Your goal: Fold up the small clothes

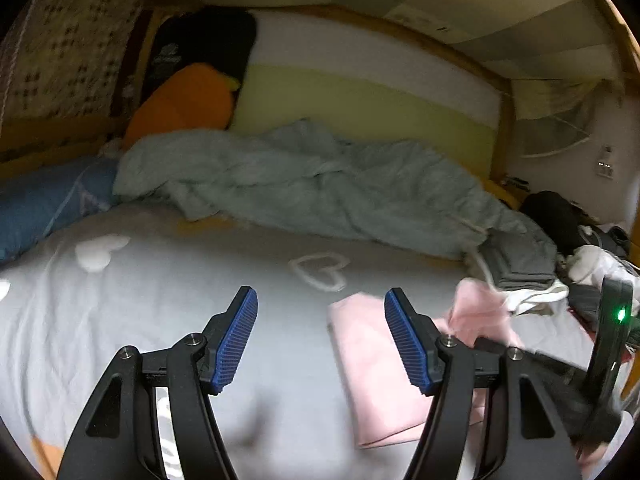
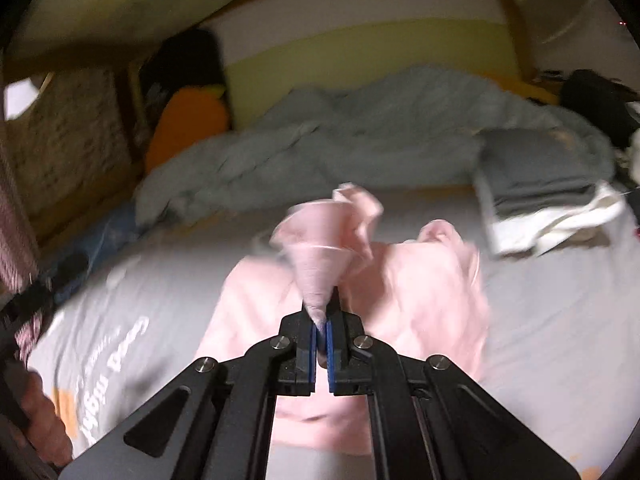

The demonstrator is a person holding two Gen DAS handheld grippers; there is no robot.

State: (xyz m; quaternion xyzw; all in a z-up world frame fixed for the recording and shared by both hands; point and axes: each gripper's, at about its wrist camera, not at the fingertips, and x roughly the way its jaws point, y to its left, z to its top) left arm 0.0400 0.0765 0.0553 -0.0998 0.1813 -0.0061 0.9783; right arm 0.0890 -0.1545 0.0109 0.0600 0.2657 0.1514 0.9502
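Observation:
A small pink garment (image 2: 424,292) lies on the grey bed sheet (image 2: 560,320). My right gripper (image 2: 320,320) is shut on a bunched pink edge of it, which stands up past the fingertips above the rest of the cloth. In the left wrist view the pink garment (image 1: 372,364) lies partly folded, under and beyond the right blue pad. My left gripper (image 1: 320,336) is open and empty, hovering above the sheet just left of the garment. The right gripper's black body (image 1: 612,360) shows at the right edge of that view.
A stack of folded grey and white clothes (image 2: 540,204) sits at the back right on the bed. A rumpled grey-green duvet (image 1: 304,184) runs across the back. An orange cushion (image 1: 184,100) and a blue pillow (image 1: 44,204) lie at the back left. Dark clothing (image 1: 560,216) is piled far right.

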